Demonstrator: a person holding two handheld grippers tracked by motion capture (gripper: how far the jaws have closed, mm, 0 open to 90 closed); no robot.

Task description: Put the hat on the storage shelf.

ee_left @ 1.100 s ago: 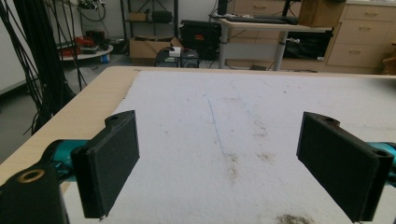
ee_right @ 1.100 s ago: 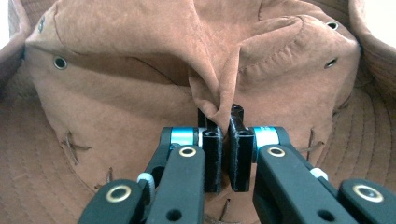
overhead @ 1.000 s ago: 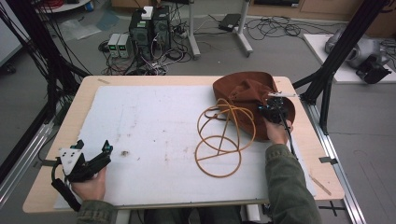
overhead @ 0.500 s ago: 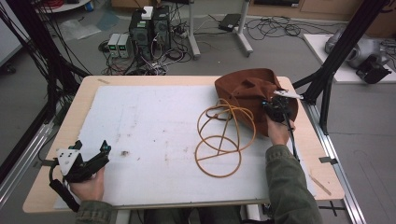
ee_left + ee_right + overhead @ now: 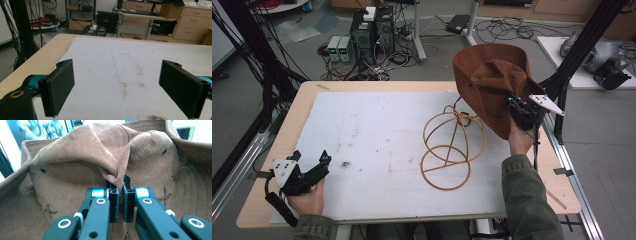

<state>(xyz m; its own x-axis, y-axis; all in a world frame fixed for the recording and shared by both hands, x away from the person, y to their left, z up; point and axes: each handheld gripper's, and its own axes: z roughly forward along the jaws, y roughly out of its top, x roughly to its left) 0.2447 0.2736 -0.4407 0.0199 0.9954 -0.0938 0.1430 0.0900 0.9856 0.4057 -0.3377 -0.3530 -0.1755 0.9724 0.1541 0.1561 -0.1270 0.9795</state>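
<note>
A brown suede hat (image 5: pixel 489 82) hangs in the air above the table's right side, lifted by my right gripper (image 5: pixel 518 107), which is shut on a fold of its crown. In the right gripper view the jaws pinch that fold of the hat (image 5: pixel 82 157) between the pads, at the right gripper (image 5: pixel 119 195). A tan wire hat stand (image 5: pixel 452 147) of crossed rings stands on the white mat just left of the hat. My left gripper (image 5: pixel 309 160) rests open at the near left corner; in its own view the left gripper (image 5: pixel 125 85) has bare mat between the jaws.
The white mat (image 5: pixel 377 135) covers a wooden table (image 5: pixel 302 100). Black frame posts (image 5: pixel 577 55) rise at the right and left edges. Computers and cables lie on the floor beyond the far edge.
My right gripper has risen and carried the hat up off the table and off the wire stand, which is now uncovered. The left gripper has stayed put.
</note>
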